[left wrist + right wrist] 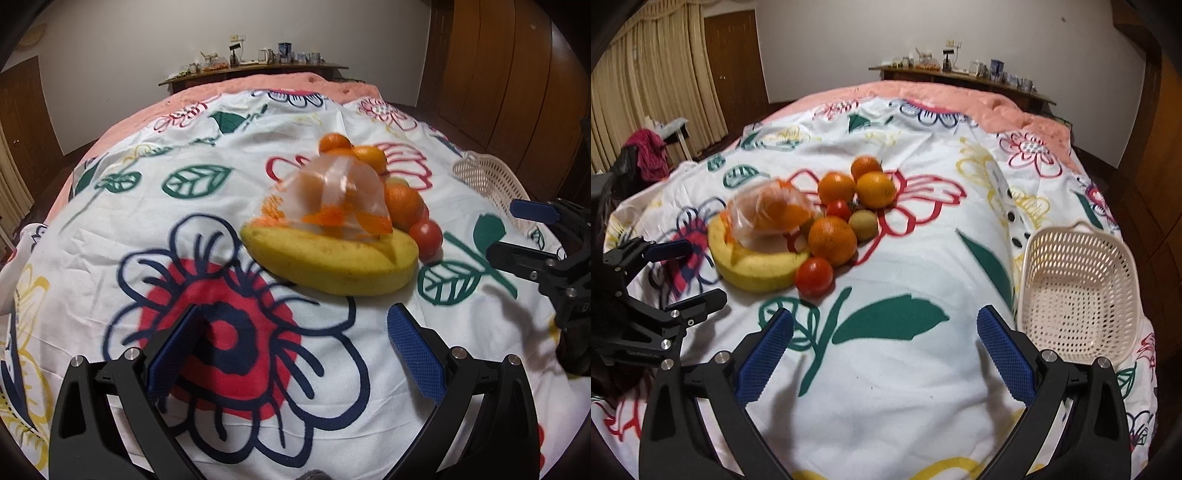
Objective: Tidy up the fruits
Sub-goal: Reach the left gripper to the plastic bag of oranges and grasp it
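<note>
Fruits: heaped on bed, ahead-left of right claw; basket right; both claws spread, left claw nearer.

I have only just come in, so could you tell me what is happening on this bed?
A person holds two tools over a floral sheet, sorting fruit. Neither has picked anything up: the left tool and the right tool are both open. Oranges, tomatoes, a kiwi and a plastic bag on a yellow rind sit heaped together. The white basket is empty.
</note>
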`<state>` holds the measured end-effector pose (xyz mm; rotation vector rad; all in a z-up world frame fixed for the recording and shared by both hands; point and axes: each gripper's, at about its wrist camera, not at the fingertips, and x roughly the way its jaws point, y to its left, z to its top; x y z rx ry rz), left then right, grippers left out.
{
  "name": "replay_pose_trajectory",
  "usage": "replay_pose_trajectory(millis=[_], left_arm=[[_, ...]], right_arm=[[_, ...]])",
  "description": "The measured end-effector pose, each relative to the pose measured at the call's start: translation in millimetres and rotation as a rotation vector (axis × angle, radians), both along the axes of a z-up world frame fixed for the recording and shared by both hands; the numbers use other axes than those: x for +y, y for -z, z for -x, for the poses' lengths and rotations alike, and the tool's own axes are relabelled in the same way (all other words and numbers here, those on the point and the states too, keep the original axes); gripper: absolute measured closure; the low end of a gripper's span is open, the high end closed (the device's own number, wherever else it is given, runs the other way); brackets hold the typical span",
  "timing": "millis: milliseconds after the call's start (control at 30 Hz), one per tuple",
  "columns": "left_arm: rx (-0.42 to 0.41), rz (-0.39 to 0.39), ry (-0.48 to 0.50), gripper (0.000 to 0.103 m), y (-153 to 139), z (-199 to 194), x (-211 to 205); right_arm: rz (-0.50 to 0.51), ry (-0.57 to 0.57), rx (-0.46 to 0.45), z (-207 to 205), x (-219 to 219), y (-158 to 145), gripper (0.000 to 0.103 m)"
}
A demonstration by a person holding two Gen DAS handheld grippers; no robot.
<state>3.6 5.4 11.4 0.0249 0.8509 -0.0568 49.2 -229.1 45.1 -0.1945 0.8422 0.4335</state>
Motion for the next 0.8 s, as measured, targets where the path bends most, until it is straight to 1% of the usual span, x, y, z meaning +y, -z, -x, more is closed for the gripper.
replay_pose_trajectory(millis=[67,200,333,433,533,633,700,733,767,800], left_arm=[[-0.012,0.006,-0.008,0.002,-5,-1,1],[-0.038,0.039,0.004,0.002,-23,-5,3],[-0.048,0.045,0.06,0.002,-35,-20,-8],[-0.046,0.029,0.086,0.002,-38,-34,-13],[-0.036,0.036,0.113,0.002,-39,-52,-16],[-0.005,0.046,0.127,0.003,-34,-68,-16],[0.022,0.06,0.125,0.012,-29,-75,-13],[0.041,0.072,0.122,0.02,-25,-80,-12],[0.059,0.093,0.121,0.023,-22,-84,-10],[0.07,0.116,0.126,0.023,-20,-86,-8]], right_arm=[[-0.017,-0.008,-0.016,2,-1,-7,0.005],[-0.048,-0.015,-0.013,1,-3,-14,0.005],[-0.074,-0.019,0.019,-3,-4,-11,0.005],[-0.086,-0.022,0.039,-5,-4,-8,0.005],[-0.089,-0.024,0.041,-6,-6,-7,0.005],[-0.101,-0.021,0.047,-8,-8,-7,0.005],[-0.106,-0.02,0.051,-10,-9,-6,0.005],[-0.11,-0.019,0.054,-11,-9,-6,0.005],[-0.113,-0.019,0.057,-12,-10,-5,0.005],[-0.115,-0.019,0.062,-13,-10,-4,0.005]])
